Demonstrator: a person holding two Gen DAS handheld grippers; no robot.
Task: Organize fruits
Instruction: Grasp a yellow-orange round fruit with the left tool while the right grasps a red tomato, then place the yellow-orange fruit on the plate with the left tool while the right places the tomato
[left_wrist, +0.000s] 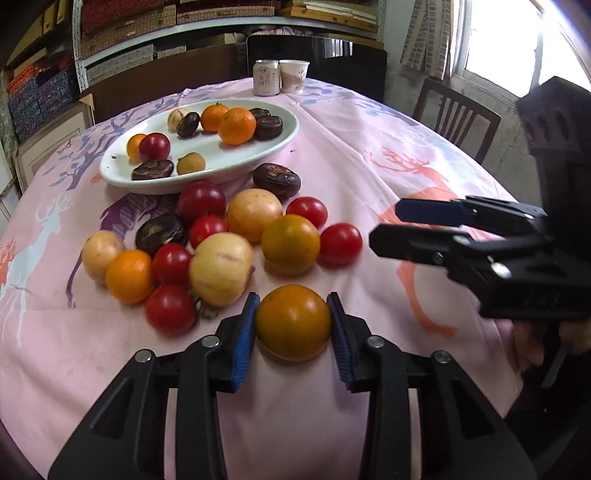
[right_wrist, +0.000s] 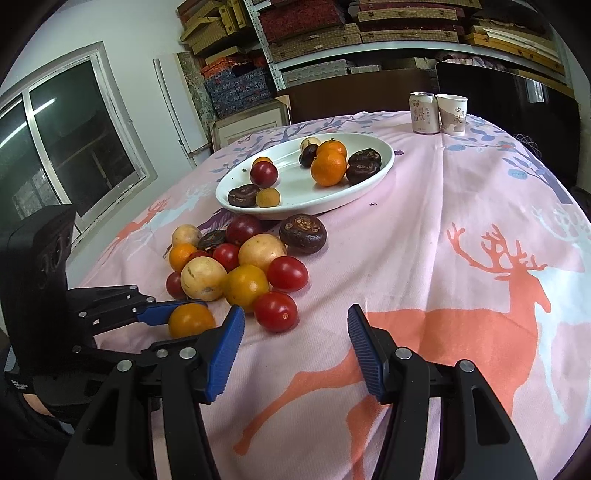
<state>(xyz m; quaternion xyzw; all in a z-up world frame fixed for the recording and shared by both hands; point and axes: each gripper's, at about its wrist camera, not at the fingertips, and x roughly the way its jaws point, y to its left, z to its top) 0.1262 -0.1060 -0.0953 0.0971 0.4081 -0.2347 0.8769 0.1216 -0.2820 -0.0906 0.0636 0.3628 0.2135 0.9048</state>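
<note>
Here the left tongs (left_wrist: 292, 323) were closed on an orange-yellow fruit (left_wrist: 293, 322), one blue pad (left_wrist: 246, 334) pressed to each flank, so that the round fruit was held across its widest part and could not roll free. The fruit seemed to rest on the pink deer-print cloth (left_wrist: 369, 155) of the counter, apparently not yet lifted, and lay at the near edge of the loose pile (left_wrist: 221, 240), just apart from its neighbours; that probably made it the easiest piece to take without disturbing the rest. The right tongs (right_wrist: 295, 347) hovered about half open over bare cloth, holding nothing, close beside the left tongs, seemingly waiting their turn. Beyond the held fruit the pile gathered red tomatoes, pale yellow fruits, oranges and dark brown fruits, mostly touching. Farther back stood the white oval plate (left_wrist: 258, 162), already carrying several pieces of the same kinds, and so judged the destination. A can (left_wrist: 266, 78) and a paper cup (left_wrist: 294, 76) stood together at the far edge
</note>
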